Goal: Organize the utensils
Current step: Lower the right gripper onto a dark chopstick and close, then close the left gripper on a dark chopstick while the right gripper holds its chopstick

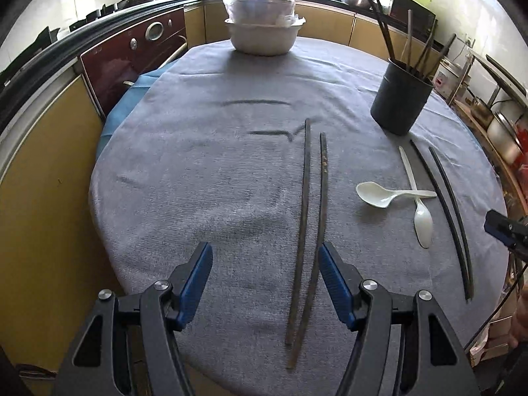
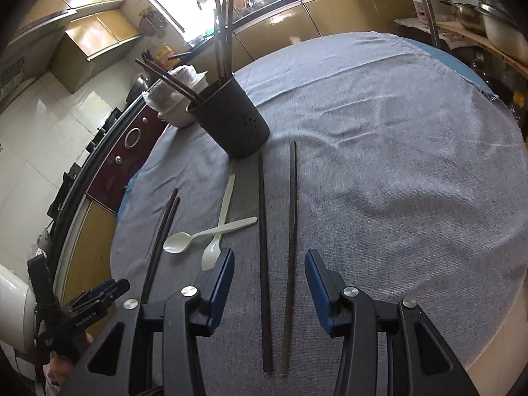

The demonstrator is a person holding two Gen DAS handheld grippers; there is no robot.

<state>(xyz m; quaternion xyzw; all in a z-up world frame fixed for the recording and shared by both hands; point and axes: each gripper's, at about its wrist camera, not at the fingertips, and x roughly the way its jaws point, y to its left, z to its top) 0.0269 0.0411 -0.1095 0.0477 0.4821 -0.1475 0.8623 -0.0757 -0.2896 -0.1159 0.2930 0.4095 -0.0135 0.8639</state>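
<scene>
Hovering low over the cloth-covered worktop [image 1: 198, 171], the left gripper [image 1: 265, 277] is spread wide and holds nothing; a pair of worn brown chopsticks [image 1: 310, 231] lies just ahead of it, running away from it, the near ends slipping under its right finger. The right gripper [image 2: 269, 280] is likewise released and empty, and a second pair of dark chopsticks [image 2: 277, 247] lies lengthwise between its fingers. Two white spoons [image 2: 211, 234], crossed at the handles, rest just to the left of the right gripper, and the black holder [image 2: 234, 118] stands farther ahead and to the left of it, already bristling with upright chopsticks.

The step in hand looks like picking up a pair for the holder. To do it well, I would judge that the fingers should close across both sticks together near the middle, so that they lift level and do not swing. The sticks are thin, hard and slightly tapered, with little height above the cloth, so the blue ribbed pads [image 2: 221, 283] must come down almost to the fabric before closing. The grey cloth is coarse and loosely wrinkled; a pad could snag it. The spoons are smooth, glossy plastic, and likely to slide.
</scene>
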